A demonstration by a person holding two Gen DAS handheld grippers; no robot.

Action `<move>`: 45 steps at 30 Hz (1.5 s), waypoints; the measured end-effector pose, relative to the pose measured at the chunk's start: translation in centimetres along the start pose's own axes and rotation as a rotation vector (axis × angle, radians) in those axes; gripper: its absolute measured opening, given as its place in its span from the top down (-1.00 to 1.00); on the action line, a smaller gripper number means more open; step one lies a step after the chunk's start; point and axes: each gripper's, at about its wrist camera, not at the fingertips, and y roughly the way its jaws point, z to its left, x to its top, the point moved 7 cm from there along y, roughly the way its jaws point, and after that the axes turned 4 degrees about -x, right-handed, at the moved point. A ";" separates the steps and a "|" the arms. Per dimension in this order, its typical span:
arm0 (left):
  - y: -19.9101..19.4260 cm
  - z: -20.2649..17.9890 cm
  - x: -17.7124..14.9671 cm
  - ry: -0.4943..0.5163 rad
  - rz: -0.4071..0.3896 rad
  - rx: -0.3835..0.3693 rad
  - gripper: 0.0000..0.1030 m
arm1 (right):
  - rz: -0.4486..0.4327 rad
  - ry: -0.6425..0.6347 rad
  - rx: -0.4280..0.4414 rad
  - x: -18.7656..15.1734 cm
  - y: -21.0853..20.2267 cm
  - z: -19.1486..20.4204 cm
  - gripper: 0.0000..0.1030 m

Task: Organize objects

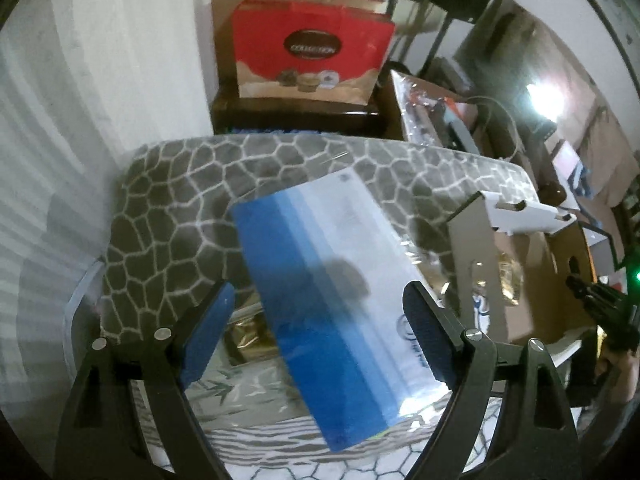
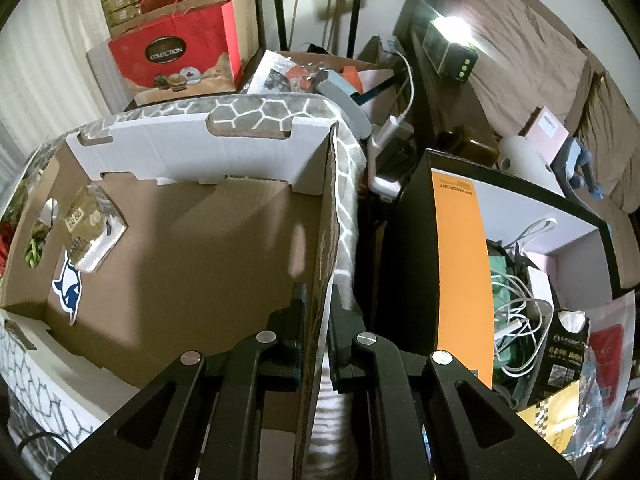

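A blue-and-white flat box (image 1: pixel 340 300) lies tilted on a grey stone-patterned blanket (image 1: pixel 180 200). My left gripper (image 1: pixel 320 320) is open, its blue pads on either side of the box's near end, not touching it. A brown cardboard box (image 2: pixel 200 240) stands open on the blanket; it also shows in the left wrist view (image 1: pixel 512 280) at the right. My right gripper (image 2: pixel 318 332) is shut on the cardboard box's right wall. Inside lies a small gold-and-white packet (image 2: pixel 92 228) near the far left corner.
A red gift bag (image 1: pixel 308 52) stands behind the blanket, also in the right wrist view (image 2: pixel 176 56). A black-and-orange box (image 2: pixel 460 260) full of white cables (image 2: pixel 516 312) sits right of the cardboard box. A lit lamp (image 2: pixel 452 44) and cluttered items lie beyond.
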 end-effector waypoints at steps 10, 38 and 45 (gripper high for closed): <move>1.6 1.1 -1.2 -0.038 0.034 -0.029 -0.10 | 0.001 -0.008 0.003 0.0 0.0 0.0 0.84; -1.3 -2.8 -0.3 -0.082 -0.017 -0.338 0.92 | -0.013 -0.167 0.106 0.0 -0.1 0.4 0.83; -0.3 -3.7 -0.7 -0.101 0.010 -0.381 0.32 | -0.014 -0.170 0.108 0.1 -0.1 0.4 0.81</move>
